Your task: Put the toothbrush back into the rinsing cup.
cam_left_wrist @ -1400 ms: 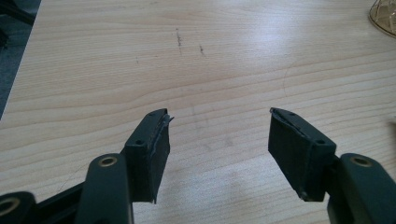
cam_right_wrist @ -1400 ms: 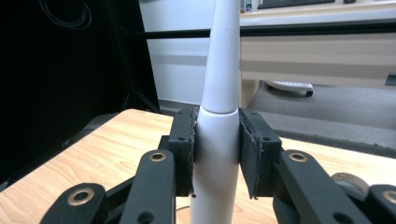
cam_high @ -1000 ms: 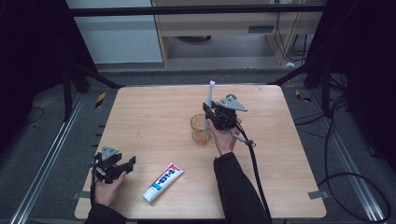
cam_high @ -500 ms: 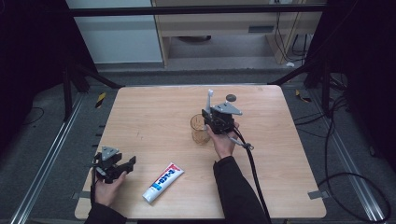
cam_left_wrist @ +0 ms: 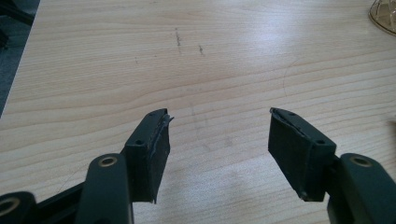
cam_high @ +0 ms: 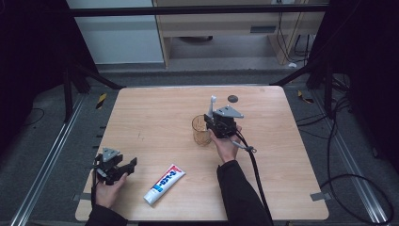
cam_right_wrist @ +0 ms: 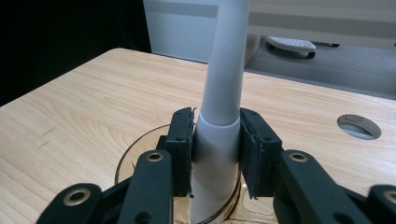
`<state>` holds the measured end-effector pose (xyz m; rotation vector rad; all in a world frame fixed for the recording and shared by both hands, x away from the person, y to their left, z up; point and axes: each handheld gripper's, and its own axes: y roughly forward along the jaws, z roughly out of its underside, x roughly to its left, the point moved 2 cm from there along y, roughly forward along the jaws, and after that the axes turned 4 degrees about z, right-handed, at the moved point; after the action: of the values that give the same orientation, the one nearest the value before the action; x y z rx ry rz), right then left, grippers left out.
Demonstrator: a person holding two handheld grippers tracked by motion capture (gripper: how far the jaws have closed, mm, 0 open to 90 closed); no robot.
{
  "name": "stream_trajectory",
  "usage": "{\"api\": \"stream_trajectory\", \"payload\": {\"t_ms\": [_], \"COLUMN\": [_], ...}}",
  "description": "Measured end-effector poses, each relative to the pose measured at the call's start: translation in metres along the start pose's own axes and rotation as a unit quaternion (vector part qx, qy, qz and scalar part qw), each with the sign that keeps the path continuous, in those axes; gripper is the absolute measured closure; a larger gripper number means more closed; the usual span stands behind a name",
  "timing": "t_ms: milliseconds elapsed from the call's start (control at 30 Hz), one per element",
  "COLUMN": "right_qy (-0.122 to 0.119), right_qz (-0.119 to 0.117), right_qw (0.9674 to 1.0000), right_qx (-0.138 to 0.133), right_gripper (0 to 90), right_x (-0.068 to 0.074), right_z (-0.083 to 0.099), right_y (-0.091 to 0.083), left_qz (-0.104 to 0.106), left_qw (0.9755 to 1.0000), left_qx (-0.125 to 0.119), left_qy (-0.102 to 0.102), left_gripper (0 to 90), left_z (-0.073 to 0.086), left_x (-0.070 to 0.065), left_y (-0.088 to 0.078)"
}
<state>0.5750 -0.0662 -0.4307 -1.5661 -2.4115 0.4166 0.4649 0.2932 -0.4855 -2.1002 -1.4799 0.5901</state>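
Observation:
An amber glass cup [cam_high: 201,133] stands near the middle of the table. My right gripper [cam_high: 211,120] is just right of it, shut on a grey-white toothbrush [cam_high: 212,106] that stands upright. In the right gripper view the pads of that gripper [cam_right_wrist: 215,128] press both sides of the toothbrush handle [cam_right_wrist: 224,70], whose lower end reaches down inside the cup's rim [cam_right_wrist: 133,161]. A toothpaste tube [cam_high: 164,183] lies flat near the front edge. My left gripper [cam_high: 129,168] rests at the front left, open [cam_left_wrist: 217,126], with only bare wood between its jaws.
A round cable hole [cam_high: 232,98] sits in the tabletop behind the right gripper, also seen as the hole [cam_right_wrist: 358,126]. The cup's edge [cam_left_wrist: 385,18] shows far off at the top right of the left gripper view. Dark floor and frame rails surround the table.
My right gripper has sunk a little with the toothbrush, bringing its lower end down into the cup. The left gripper has stayed put.

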Motion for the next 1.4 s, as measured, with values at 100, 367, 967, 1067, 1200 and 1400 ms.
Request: {"api": "stream_trajectory", "payload": {"t_ms": [100,367,967,1067,1200,1400], "right_qy": [0.001,-0.01,-0.019,-0.021,-0.017,-0.02], "right_qz": [-0.008,-0.015,-0.035,-0.04,-0.047,-0.028], "right_qw": [1.0,0.9997,0.999,0.9989,0.9987,0.9994], "right_qx": [0.005,0.014,0.018,0.013,0.007,0.002], "right_gripper": [65.5,59.8,43.6,38.8,32.1,22.1], "right_x": [0.0,0.002,0.007,0.009,0.011,0.007], "right_z": [0.0,0.001,-0.001,-0.002,-0.004,-0.008], "right_y": [0.0,-0.001,-0.009,-0.012,-0.017,-0.027], "left_qz": [0.0,0.0,0.002,0.003,0.006,0.009], "left_qw": [1.0,1.0,1.0,1.0,1.0,1.0], "left_qx": [0.0,0.0,-0.001,-0.001,-0.001,-0.003], "left_qy": [0.0,0.0,0.0,-0.001,0.0,-0.002], "left_gripper": [37.9,37.9,37.9,37.9,38.0,39.5], "left_z": [0.0,0.0,0.0,0.0,0.0,0.0], "left_x": [0.0,0.0,-0.001,-0.001,-0.001,-0.002], "left_y": [0.0,0.0,-0.001,-0.001,-0.001,-0.002]}}
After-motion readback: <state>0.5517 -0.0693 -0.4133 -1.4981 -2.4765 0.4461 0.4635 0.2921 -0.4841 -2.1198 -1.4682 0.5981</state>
